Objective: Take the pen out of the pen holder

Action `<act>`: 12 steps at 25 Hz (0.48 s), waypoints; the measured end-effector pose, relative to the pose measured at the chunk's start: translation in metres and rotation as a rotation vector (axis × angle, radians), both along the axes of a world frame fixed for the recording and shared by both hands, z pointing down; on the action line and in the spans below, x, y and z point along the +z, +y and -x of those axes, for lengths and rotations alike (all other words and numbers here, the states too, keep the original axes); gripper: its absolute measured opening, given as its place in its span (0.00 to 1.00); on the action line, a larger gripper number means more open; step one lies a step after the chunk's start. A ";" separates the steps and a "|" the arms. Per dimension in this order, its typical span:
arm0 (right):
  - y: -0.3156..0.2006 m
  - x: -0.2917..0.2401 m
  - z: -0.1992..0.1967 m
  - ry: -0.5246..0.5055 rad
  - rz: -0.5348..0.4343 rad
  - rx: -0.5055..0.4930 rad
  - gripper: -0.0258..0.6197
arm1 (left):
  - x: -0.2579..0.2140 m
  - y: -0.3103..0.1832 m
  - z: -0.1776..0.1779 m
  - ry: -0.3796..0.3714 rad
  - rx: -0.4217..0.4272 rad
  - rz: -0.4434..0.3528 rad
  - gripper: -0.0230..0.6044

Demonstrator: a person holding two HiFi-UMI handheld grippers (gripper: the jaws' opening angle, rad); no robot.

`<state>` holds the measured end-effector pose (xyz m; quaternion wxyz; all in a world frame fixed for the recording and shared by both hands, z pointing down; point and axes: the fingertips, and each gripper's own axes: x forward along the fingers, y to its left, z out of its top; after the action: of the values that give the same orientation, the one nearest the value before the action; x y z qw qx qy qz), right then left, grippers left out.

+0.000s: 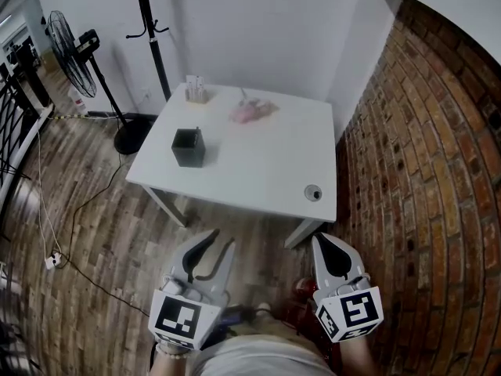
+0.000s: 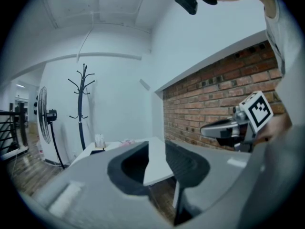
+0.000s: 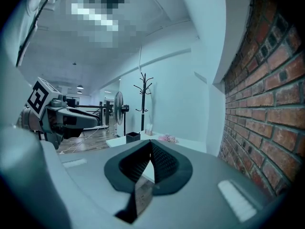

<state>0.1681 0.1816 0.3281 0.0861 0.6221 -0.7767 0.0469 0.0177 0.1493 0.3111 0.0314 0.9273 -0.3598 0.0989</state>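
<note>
Claw at left (image 2: 156, 149) gapes empty (right claw (image 3: 151, 146) closed)

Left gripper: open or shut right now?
Open. The left gripper shows jaws apart, nothing between them; the white table shows through the gap.

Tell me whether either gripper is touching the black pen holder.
No, the left gripper and right gripper are both short of the table's near edge, apart from the pen holder standing on it.

White table (image 1: 258, 163) is set in the corner beside brick wall (image 1: 423, 171). Pink bundle (image 1: 252, 111) and small round object (image 1: 313, 193) are seen on it. Fan (image 1: 69, 52) and coat stand (image 1: 153, 37) are placed left.
</note>
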 end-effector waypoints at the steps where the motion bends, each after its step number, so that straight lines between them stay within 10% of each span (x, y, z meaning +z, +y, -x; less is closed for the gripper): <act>1: -0.001 0.000 0.003 0.000 0.000 -0.004 0.05 | 0.000 -0.001 0.003 0.000 -0.004 0.000 0.19; 12: -0.011 -0.002 0.043 0.008 -0.005 -0.040 0.05 | 0.001 -0.006 0.044 0.004 -0.043 -0.003 0.19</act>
<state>0.1254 0.1702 0.3265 0.0888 0.6067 -0.7889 0.0407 -0.0263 0.1428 0.3119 0.0331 0.9194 -0.3799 0.0960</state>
